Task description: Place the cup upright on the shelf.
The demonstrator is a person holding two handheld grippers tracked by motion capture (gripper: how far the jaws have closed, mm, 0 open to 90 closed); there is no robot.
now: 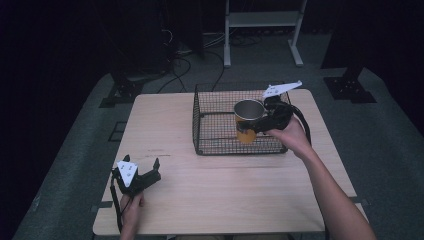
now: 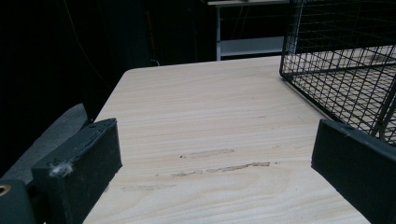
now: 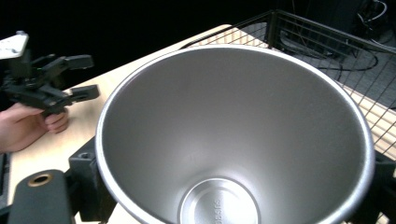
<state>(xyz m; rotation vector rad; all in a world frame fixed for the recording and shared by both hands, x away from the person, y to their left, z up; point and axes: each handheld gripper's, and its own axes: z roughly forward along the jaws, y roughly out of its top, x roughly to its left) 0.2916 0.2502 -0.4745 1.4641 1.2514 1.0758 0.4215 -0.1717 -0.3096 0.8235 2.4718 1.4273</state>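
Note:
A metal cup (image 1: pixel 248 110) with an orange outside stands upright within the outline of the black wire basket (image 1: pixel 215 145). My right gripper (image 1: pixel 253 128) is shut on its side, coming in from the right. In the right gripper view the cup's empty steel inside (image 3: pixel 233 126) looms between the jaws. I cannot tell whether the cup touches the basket floor. My left gripper (image 1: pixel 145 169) rests at the table's front left, open, with nothing but bare wood between its fingers (image 2: pixel 88 154).
The light wooden table (image 1: pixel 165 125) has free room left of and in front of the basket. One basket corner (image 2: pixel 341 65) shows at the right of the left gripper view. Beyond the table stand a white frame (image 1: pixel 262 30), cables and dark stands on the floor.

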